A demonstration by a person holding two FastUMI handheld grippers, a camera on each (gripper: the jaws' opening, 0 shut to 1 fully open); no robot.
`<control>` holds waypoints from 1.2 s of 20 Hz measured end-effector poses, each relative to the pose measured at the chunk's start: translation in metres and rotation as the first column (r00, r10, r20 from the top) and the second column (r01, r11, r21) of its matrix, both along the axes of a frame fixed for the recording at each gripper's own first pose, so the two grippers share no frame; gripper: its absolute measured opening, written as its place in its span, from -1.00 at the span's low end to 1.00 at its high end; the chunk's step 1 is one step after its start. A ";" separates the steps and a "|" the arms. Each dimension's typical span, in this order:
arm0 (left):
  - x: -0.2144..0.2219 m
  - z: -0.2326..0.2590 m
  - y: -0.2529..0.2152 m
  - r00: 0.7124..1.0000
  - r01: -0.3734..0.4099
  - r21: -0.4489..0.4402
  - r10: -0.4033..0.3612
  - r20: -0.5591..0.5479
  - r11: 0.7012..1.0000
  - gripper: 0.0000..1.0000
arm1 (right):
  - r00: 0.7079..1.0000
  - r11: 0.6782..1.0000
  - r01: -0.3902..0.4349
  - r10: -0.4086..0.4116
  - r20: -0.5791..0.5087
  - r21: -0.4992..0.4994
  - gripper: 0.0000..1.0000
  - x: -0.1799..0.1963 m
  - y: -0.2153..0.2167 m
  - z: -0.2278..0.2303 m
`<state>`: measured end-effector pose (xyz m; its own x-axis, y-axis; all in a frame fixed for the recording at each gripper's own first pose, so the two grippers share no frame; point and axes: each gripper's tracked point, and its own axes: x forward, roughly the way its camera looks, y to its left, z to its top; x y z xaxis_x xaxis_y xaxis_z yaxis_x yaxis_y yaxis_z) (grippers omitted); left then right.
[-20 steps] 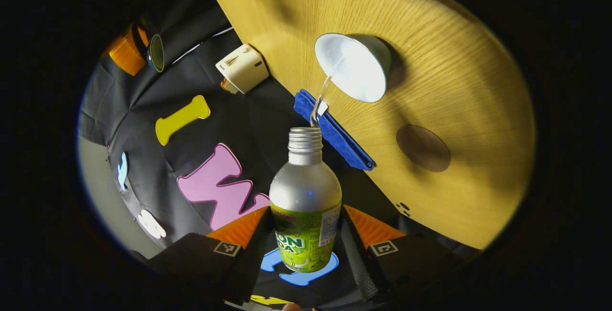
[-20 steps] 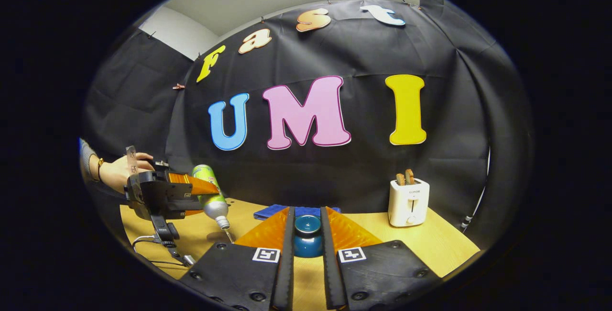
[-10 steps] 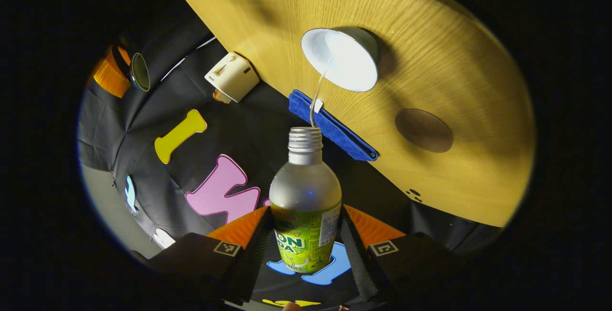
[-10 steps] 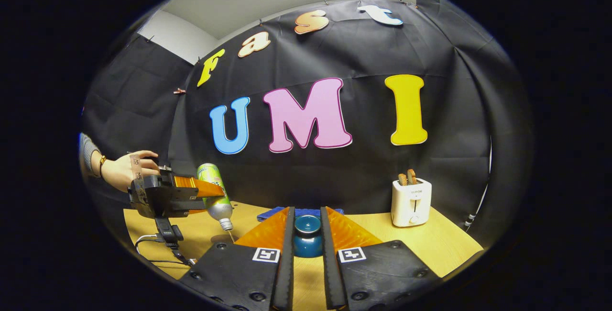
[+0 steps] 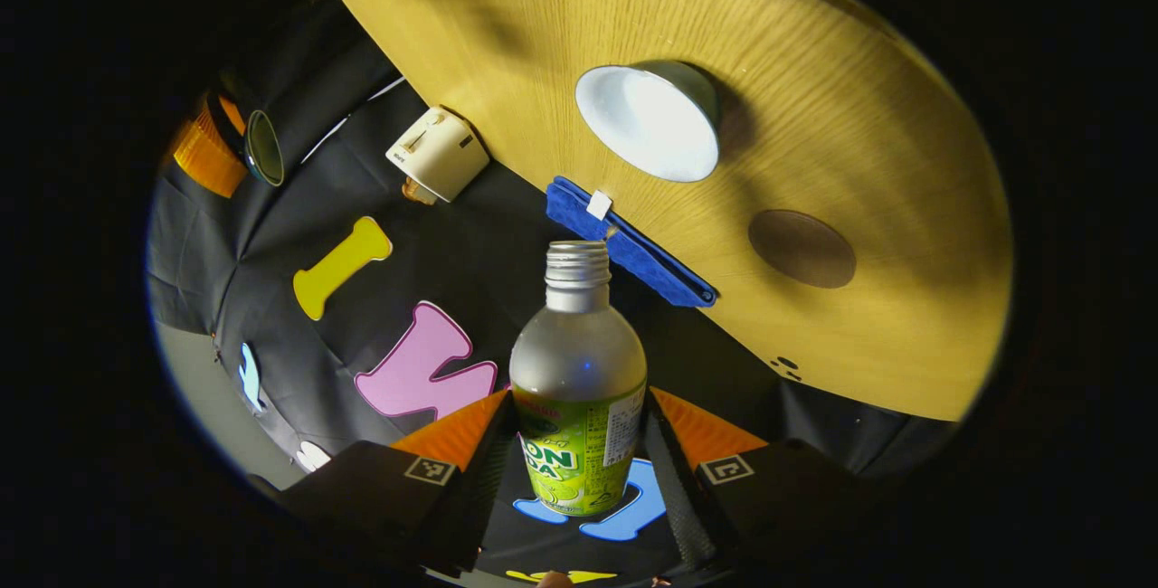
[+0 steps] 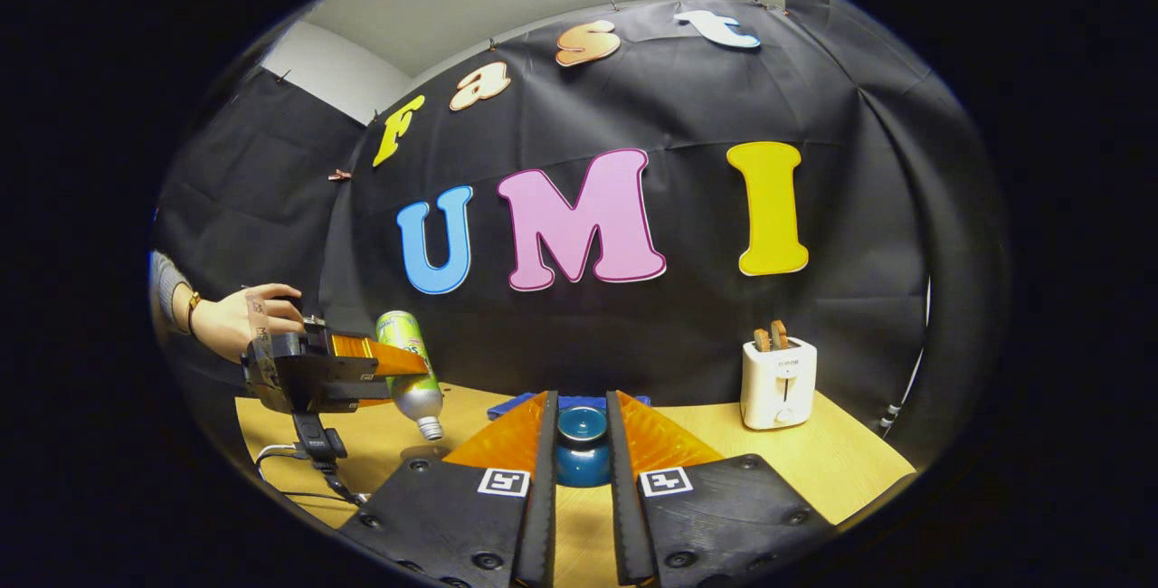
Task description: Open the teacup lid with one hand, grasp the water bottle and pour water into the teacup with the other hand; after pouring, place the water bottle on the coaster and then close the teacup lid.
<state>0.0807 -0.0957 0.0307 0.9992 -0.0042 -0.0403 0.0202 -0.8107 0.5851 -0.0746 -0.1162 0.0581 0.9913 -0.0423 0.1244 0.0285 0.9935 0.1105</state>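
In the left gripper view, my left gripper is shut on a clear water bottle with a green label and an uncapped mouth. The bottle is tilted, neck toward the table. Beyond its mouth the teacup stands open with a white inside, and no water runs from the bottle. A round brown coaster lies bare beside the cup. In the right gripper view, my right gripper is shut on the dark teal teacup lid, held above the table. To its left a hand holds the left gripper with the tilted bottle.
A folded blue cloth lies at the wooden table's back edge near the cup. A white toaster with bread slices stands at the right rear. A cable trails on the table below the left gripper.
The thin stream of water from the bottle into the teacup has stopped. The bottle has tipped back up slightly. The right gripper still holds the lid in the same place.
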 end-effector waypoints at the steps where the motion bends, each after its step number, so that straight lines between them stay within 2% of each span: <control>1: 0.000 -0.003 -0.003 1.000 0.022 -0.037 -0.022 -0.006 0.999 0.65 | 1.000 1.000 0.001 -0.001 -0.002 0.000 -0.41 0.002 0.000 -0.001; 4: 0.000 -0.022 0.004 0.999 0.021 -0.230 -0.030 -0.036 0.973 0.65 | 1.000 1.000 0.006 -0.006 -0.006 0.001 -0.41 0.001 -0.002 -0.002; 5: 0.000 -0.026 0.007 0.999 0.016 -0.315 -0.030 -0.040 0.949 0.65 | 1.000 1.000 0.008 -0.008 -0.006 0.001 -0.41 0.003 -0.002 -0.003; 7: -0.003 -0.029 0.014 0.999 0.004 -0.508 -0.020 -0.026 0.862 0.65 | 1.000 1.000 0.009 -0.009 -0.002 0.002 -0.41 0.002 -0.002 -0.001; 8: -0.004 -0.032 0.017 0.999 -0.012 -0.627 -0.012 -0.034 0.779 0.65 | 1.000 1.000 0.010 -0.010 -0.002 0.001 -0.41 0.001 -0.002 -0.002; 9: -0.004 -0.036 0.018 0.999 -0.030 -0.743 -0.007 -0.048 0.668 0.65 | 1.000 1.000 0.010 -0.010 -0.004 0.001 -0.41 0.003 -0.001 -0.003; 10: -0.005 -0.044 0.015 0.997 -0.057 -0.843 -0.009 -0.072 0.535 0.64 | 1.000 1.000 0.010 -0.010 -0.005 0.001 -0.41 0.002 -0.001 -0.002; 11: -0.003 -0.047 0.015 0.996 -0.073 -0.906 -0.007 -0.084 0.418 0.63 | 1.000 1.000 0.008 -0.008 -0.006 0.001 -0.41 0.003 -0.001 -0.003; 12: -0.002 -0.053 0.014 0.995 -0.090 -0.944 -0.011 -0.098 0.318 0.62 | 1.000 1.000 0.006 -0.006 -0.006 0.001 -0.41 0.002 0.000 -0.003; 14: 0.006 -0.058 0.018 0.995 -0.094 -0.988 -0.011 -0.096 0.123 0.62 | 1.000 1.000 0.005 -0.005 0.000 0.001 -0.41 0.002 0.001 0.000; 16: 0.012 -0.058 0.021 0.995 -0.094 -0.990 -0.023 -0.092 -0.106 0.62 | 1.000 1.000 0.004 -0.004 0.000 0.000 -0.41 0.001 0.002 0.000; 18: 0.017 -0.059 0.022 0.996 -0.092 -0.938 -0.039 -0.084 -0.335 0.62 | 1.000 1.000 0.005 -0.005 0.000 0.001 -0.41 0.001 0.001 0.000; 19: 0.018 -0.060 0.022 0.995 -0.098 -0.896 -0.050 -0.084 -0.433 0.62 | 1.000 1.000 0.006 -0.006 0.001 0.003 -0.41 0.002 0.000 0.000; 20: 0.018 -0.058 0.021 0.995 -0.098 -0.850 -0.055 -0.081 -0.518 0.61 | 1.000 1.000 0.007 -0.007 0.001 0.005 -0.41 0.001 -0.001 0.000; 21: 0.020 -0.055 0.021 0.996 -0.093 -0.805 -0.055 -0.074 -0.586 0.62 | 1.000 1.000 0.009 -0.009 0.003 0.006 -0.41 0.002 -0.002 0.000; 22: 0.021 -0.053 0.021 0.997 -0.078 -0.767 -0.047 -0.062 -0.637 0.61 | 1.000 1.000 0.010 -0.010 0.004 0.007 -0.41 0.000 -0.002 0.001; 23: 0.021 -0.053 0.019 0.998 -0.058 -0.735 -0.034 -0.047 -0.676 0.62 | 1.000 1.000 0.011 -0.011 0.005 0.007 -0.41 0.000 -0.003 0.001; 24: 0.021 -0.055 0.015 0.999 -0.046 -0.711 -0.024 -0.042 -0.701 0.61 | 1.000 1.000 0.012 -0.012 0.005 0.006 -0.41 -0.001 -0.003 0.001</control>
<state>0.1012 -0.0807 -0.0241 0.9987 -0.0497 -0.0103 0.0507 0.9850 0.1652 -0.0757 -0.1195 0.0593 0.9901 -0.0549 0.1295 0.0397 0.9923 0.1169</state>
